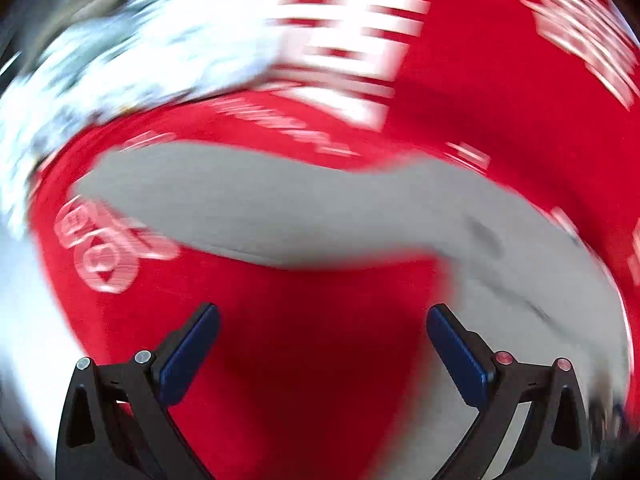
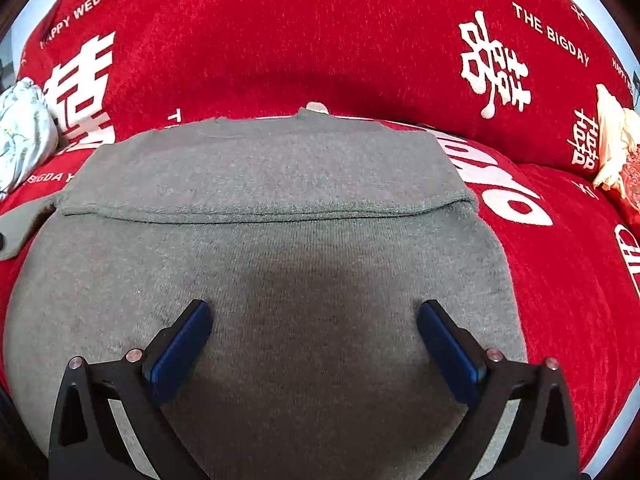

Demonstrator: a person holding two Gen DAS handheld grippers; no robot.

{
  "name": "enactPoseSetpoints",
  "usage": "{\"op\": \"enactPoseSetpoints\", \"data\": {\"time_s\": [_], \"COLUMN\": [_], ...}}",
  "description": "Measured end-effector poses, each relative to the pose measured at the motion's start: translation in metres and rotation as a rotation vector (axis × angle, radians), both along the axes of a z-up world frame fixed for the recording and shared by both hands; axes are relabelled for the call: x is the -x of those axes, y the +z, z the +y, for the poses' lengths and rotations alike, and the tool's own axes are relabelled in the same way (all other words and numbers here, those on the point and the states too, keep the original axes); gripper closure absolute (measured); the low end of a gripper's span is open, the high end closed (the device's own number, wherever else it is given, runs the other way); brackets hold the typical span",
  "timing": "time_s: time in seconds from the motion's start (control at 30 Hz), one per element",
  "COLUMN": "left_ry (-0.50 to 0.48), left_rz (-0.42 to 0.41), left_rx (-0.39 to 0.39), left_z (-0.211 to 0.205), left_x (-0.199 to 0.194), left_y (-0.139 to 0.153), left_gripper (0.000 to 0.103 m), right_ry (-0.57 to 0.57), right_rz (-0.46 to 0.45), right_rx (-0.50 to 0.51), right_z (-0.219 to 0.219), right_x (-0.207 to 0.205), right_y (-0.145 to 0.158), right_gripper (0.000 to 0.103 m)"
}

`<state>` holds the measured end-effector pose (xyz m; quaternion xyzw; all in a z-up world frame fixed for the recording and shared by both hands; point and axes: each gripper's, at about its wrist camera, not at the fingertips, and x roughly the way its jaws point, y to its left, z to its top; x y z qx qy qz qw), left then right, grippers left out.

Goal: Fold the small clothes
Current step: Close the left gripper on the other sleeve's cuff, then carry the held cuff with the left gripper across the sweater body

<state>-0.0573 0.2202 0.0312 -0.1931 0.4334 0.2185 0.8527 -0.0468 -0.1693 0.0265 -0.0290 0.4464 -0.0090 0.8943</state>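
Both tools — right tool [image 2: 314, 320] and left tool [image 1: 322, 326] — are spread wide, holding nothing. The grey top [image 2: 260, 264] lies on the red sofa cover [image 2: 320, 32], one fold done — next, probably grab an edge and fold again.

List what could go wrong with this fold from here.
1. The grey garment has one layer folded over; its edge lies loose and could slip open.
2. A grey flap sticks out at the left, so the fold may end up uneven.
3. The left hand-held gripper is open over the red cover, in a blurred view; a grab could catch the cover.
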Motion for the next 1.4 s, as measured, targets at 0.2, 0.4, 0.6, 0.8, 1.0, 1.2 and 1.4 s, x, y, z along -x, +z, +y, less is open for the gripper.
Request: {"op": "enactPoseSetpoints", "data": {"time_s": [0.2,0.4,0.6,0.8,1.0,1.2,1.4], "left_ry": [0.350,0.392,0.349,0.363,0.330,0.309,0.293], "left_rz": [0.097,0.121,0.029,0.002,-0.009,-0.017,-0.013], "left_rx": [0.067,0.012,0.016,-0.029,-0.169,-0.102,-0.091], "left_z": [0.128,0.168,0.178,0.175,0.155,0.156,0.155], "left_x": [-0.002,-0.039,-0.047,-0.032,-0.031,-0.029,-0.029], "left_y": [-0.030,-0.039,-0.024,-0.014,0.007,0.016,0.023], "left_gripper": [0.000,0.000,0.090,0.090,0.090,0.090,0.090], "right_ry": [-0.035,-0.002,0.056,0.116,0.175,0.254,0.337], "right_rz": [0.031,0.045,0.066,0.043,0.005,0.033,0.185], "right_rx": [0.004,0.038,0.069,0.081,0.074,0.021,0.078], "right_z": [0.008,0.031,0.047,0.072,0.120,0.192,0.270], "right_x": [-0.010,-0.019,-0.028,-0.043,-0.076,-0.124,-0.149], "right_y": [0.002,0.003,0.008,0.022,0.037,0.035,-0.012], "right_gripper": [0.000,0.000,0.000,0.000,0.000,0.000,0.000]}}
